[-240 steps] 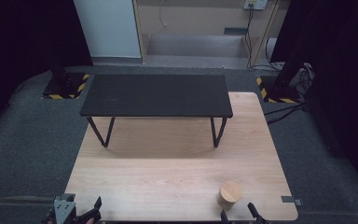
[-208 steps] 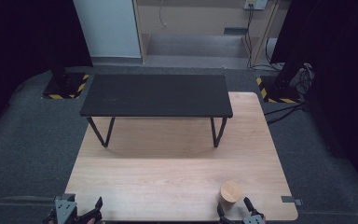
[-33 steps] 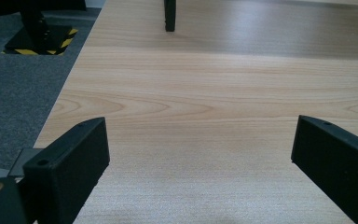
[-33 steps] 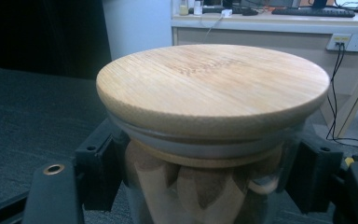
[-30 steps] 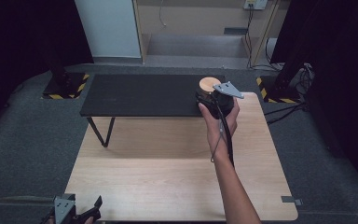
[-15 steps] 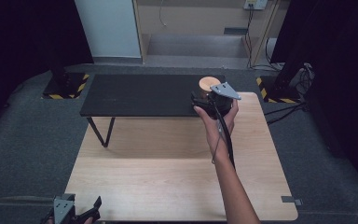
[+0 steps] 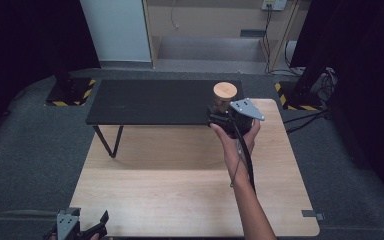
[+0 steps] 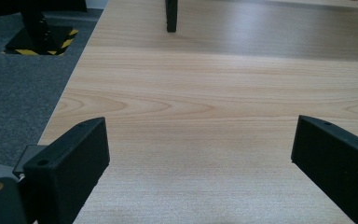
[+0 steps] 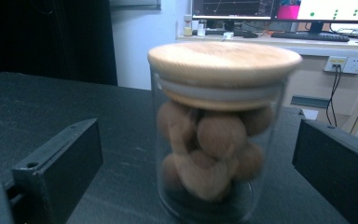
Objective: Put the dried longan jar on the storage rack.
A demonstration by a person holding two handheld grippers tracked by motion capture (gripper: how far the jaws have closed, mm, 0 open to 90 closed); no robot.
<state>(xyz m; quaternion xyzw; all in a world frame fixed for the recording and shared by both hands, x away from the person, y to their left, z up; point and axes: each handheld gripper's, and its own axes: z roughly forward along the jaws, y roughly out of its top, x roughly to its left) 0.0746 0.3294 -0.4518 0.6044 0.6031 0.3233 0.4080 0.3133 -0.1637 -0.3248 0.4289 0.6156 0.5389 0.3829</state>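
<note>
Jaws spread wide, my right gripper [image 9: 200, 154] is flanking the upright jar [image 9: 219, 130] standing on the black bench [image 7: 150, 102], while my left gripper [image 8: 200, 158] is idling wide, far off.

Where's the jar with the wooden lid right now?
The jar stands on the black raised shelf, near its right end in the high view, between the open jaws of the right tool.
</note>
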